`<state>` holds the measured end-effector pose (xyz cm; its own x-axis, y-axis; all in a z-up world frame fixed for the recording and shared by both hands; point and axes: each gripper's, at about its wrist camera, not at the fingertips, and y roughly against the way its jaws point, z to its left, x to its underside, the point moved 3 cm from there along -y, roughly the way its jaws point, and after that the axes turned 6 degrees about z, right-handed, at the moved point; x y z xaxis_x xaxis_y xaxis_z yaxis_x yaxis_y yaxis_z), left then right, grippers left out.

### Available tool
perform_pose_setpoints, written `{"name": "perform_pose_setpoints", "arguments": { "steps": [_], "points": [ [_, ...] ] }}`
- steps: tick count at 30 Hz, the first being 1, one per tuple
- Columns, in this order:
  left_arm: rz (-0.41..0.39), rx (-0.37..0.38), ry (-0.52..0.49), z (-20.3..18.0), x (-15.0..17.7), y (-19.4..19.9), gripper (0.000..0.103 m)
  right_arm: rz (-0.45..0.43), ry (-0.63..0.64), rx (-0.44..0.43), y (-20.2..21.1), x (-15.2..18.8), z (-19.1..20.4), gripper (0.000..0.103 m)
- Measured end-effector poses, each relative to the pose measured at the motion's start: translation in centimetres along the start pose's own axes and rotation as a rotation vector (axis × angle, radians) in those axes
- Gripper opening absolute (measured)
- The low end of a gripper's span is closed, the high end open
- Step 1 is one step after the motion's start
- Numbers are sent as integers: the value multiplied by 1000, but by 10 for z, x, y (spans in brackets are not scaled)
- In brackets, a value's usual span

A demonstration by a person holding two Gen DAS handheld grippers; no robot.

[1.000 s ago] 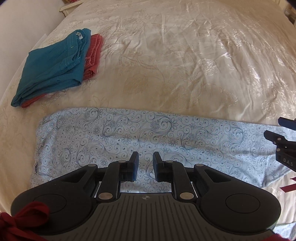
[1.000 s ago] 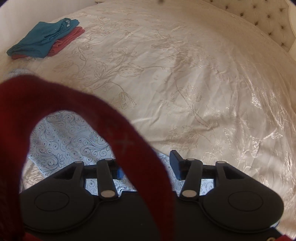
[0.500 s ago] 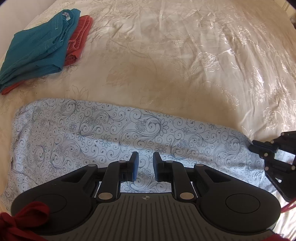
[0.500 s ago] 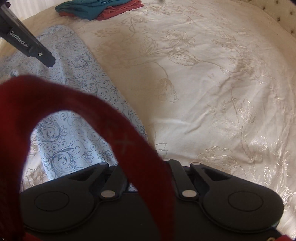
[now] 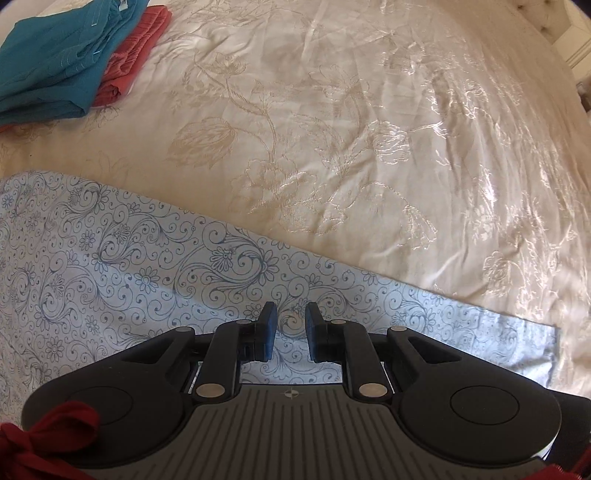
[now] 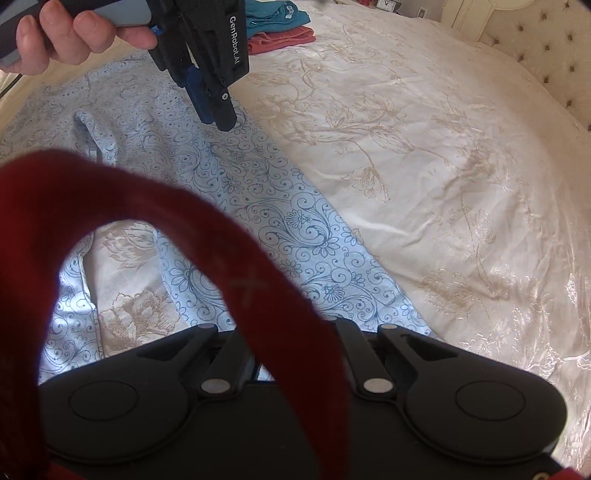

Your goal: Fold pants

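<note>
Since the earlier frames, the right gripper (image 6: pixel 295 332) has gone from wide to closed, and the left gripper (image 5: pixel 287 332) has dropped closer to the pants (image 5: pixel 129 266). The teal folded clothes (image 5: pixel 55 62) now sit nearer the top left corner of the left view.

The pants are light blue with dark blue swirls and flowers. They lie flat on the bed (image 5: pixel 369 129), in a long strip across the near side. In the right view you can see 2 legs with a strip of bed cover between them. One leg end shows at the right of the left view, with a straight hem.

The left gripper points down over the pants. Its fingers (image 5: pixel 266 332) stand a little apart, with a narrow gap, and nothing is between them. In the right view a hand (image 6: pixel 74 33) holds this gripper above the pants.

The right gripper is at the near end of a pants leg. A red strap (image 6: pixel 229 258) hangs in front of the camera and hides its fingertips. Its fingers are pulled together, but you cannot tell if they pinch the cloth.

The teal clothes lie on top of red folded clothes (image 5: pixel 136 51), well apart from the pants. A padded headboard (image 6: pixel 546 51) shows at the far right.
</note>
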<state>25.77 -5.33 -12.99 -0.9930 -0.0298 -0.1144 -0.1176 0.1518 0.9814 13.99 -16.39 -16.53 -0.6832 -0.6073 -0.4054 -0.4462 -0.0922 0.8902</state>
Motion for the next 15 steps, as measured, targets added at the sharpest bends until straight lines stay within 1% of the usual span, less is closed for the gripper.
{"name": "perform_pose_setpoints", "arguments": {
  "steps": [2,3,5,6,7,8,11,13,15],
  "points": [
    [-6,6,11,0,-3,0,17,-17,-15,25,-2,0,-6,8],
    [-16,-6,9,1,-4,0,17,-40,-27,31,-1,-1,-10,8],
    [-36,-57,0,1,-6,-1,17,-76,-42,58,-3,-6,-20,18],
    [-42,-80,-4,1,-7,-3,17,-76,-41,71,-7,-10,-26,37],
    [-43,-98,-5,2,-7,-4,17,-76,-36,75,-11,-15,-31,51],
    [-41,-108,-3,4,-7,-5,17,-81,-31,65,-15,-19,-36,54],
    [-31,-100,4,10,-7,-8,17,-74,-18,-15,-31,-31,-50,55],
    [-28,-84,6,14,-8,-9,17,-50,13,-66,-44,-39,-56,60],
    [-26,-73,7,17,-8,-11,17,-24,40,-92,-56,-44,-59,60]
  ]
}}
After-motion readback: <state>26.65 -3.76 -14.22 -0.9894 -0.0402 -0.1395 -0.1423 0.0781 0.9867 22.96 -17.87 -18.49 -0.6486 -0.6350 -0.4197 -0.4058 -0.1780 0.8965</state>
